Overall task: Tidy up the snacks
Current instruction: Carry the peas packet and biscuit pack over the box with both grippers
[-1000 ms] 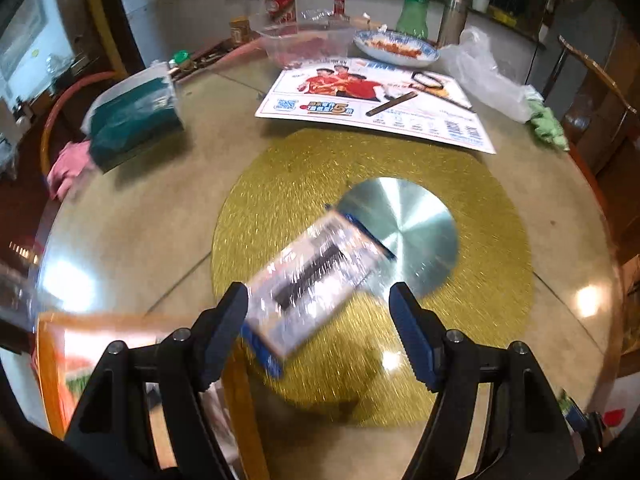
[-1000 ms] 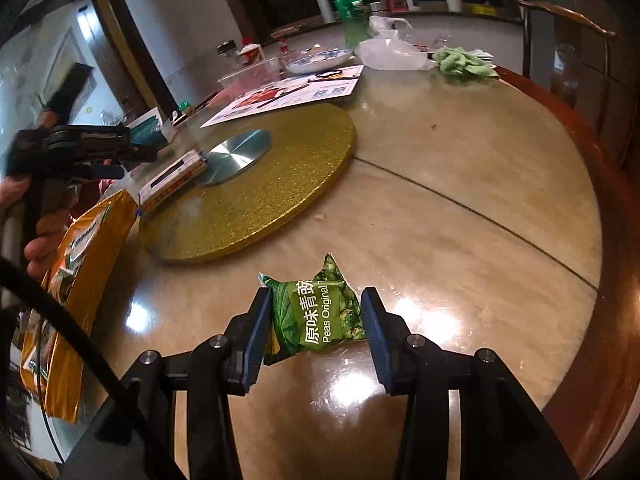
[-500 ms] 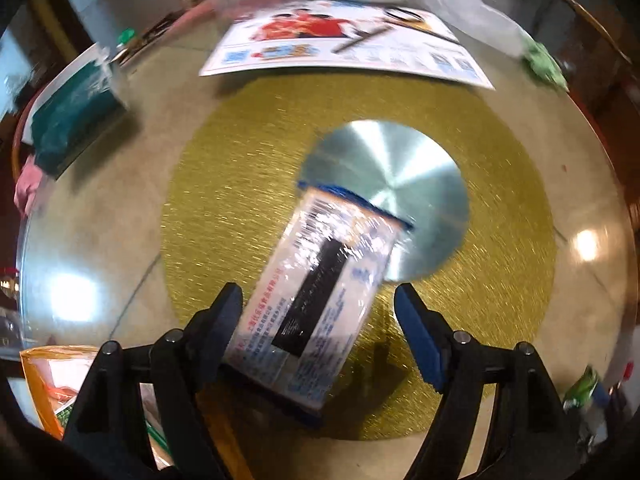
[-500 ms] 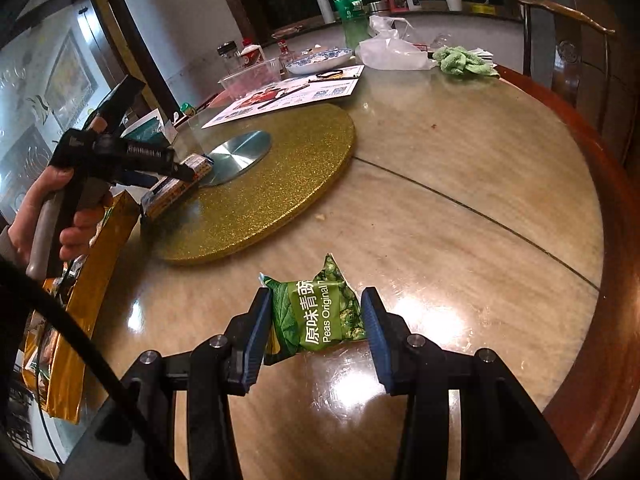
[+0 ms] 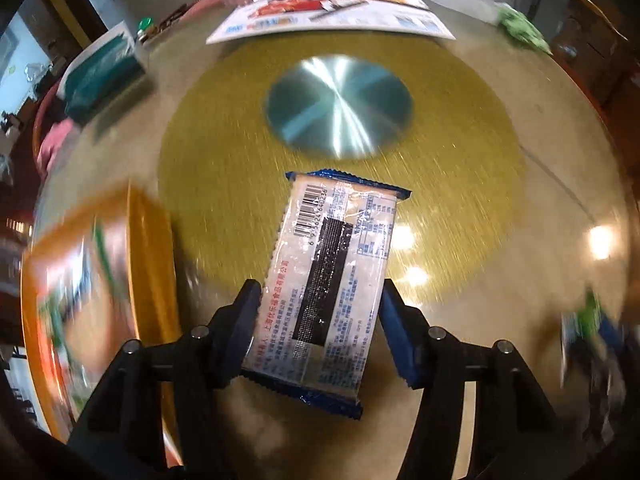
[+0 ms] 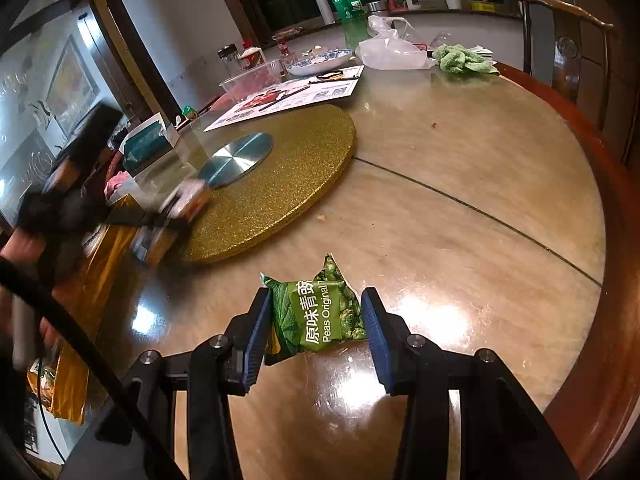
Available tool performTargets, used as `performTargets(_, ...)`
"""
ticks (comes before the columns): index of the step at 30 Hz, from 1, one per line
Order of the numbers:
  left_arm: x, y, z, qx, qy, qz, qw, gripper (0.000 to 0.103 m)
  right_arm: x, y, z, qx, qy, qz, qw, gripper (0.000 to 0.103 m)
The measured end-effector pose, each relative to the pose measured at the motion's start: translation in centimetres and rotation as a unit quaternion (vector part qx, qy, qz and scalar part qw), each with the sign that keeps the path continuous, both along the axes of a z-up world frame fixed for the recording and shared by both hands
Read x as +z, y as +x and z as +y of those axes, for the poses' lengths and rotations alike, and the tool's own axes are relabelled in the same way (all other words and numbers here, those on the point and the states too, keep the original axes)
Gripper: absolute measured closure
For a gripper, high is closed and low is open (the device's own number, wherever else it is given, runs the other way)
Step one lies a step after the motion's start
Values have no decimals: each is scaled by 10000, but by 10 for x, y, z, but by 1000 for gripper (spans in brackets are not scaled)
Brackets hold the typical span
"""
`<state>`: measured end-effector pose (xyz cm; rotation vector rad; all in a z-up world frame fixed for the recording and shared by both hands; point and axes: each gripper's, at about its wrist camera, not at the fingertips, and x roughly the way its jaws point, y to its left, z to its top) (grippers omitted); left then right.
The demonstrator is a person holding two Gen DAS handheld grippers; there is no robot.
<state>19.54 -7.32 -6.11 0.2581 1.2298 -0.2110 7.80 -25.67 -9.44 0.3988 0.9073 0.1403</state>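
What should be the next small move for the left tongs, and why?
Probably carry the white snack packet left toward the orange bag and release it there. The left tongs already clamp it on both sides, and that bag sits close beside them.

Gold turntable (image 6: 280, 184) on round surface (image 6: 460, 208); flyer (image 6: 288, 98), blue-patterned plate (image 6: 320, 62), green cloth (image 6: 462, 58), plastic bag (image 6: 390, 50) beyond.

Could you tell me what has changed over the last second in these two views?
The left claw has closed on the white wafer packet, which lay loose and angled between open fingers a second ago; the packet now sits straight in its grip, nearer the orange bag. The right claw has not moved: it still brackets the green pea packet on the table.
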Motion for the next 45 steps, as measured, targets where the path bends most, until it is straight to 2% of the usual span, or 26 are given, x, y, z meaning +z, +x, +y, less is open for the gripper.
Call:
performTargets(4,2,-78,5,14,-181,72,9998,43,0,0,0,0,-10,2,10000,58)
performTargets(7,2,-130,11,130,-224,-191,9995,43,0,0,0,0,-20,4,10000,58)
performTargets(10,2,-162,20,336,-367,-335,9982,43,0,0,1,17,-29,4,10000,58)
performTargets(14,2,-174,23,304,-360,-391,9981,40,0,-1,2,65,-41,1,10000,58)
performTargets(16,2,-170,26,420,-490,-391,9971,40,0,0,4,136,-51,-5,9999,58)
performTargets(20,1,-169,21,458,-506,-627,9957,40,0,-1,6,267,-44,-22,9996,58)
performTargets(25,1,-170,23,339,-534,-671,9957,44,1,-2,11,498,-46,-47,9987,58)
performTargets(27,4,-174,29,362,-669,-705,9946,44,1,-2,13,602,-38,-57,9982,58)
performTargets(30,22,-186,47,468,-1058,-876,9894,44,2,-1,16,685,-62,-72,9976,59)
performTargets(35,62,-200,104,1027,-1745,-1192,9720,45,5,-4,24,754,-212,-95,9969,60)
performTargets(37,73,-202,126,1213,-1806,-1324,9670,45,7,-4,30,786,-240,-25,9966,60)
performTargets(41,87,-200,178,1847,-1719,-1590,9545,44,26,3,49,1109,634,223,9916,64)
performTargets(45,86,-199,215,2294,-1673,-1701,9436,44,68,11,97,1702,653,-81,9832,64)
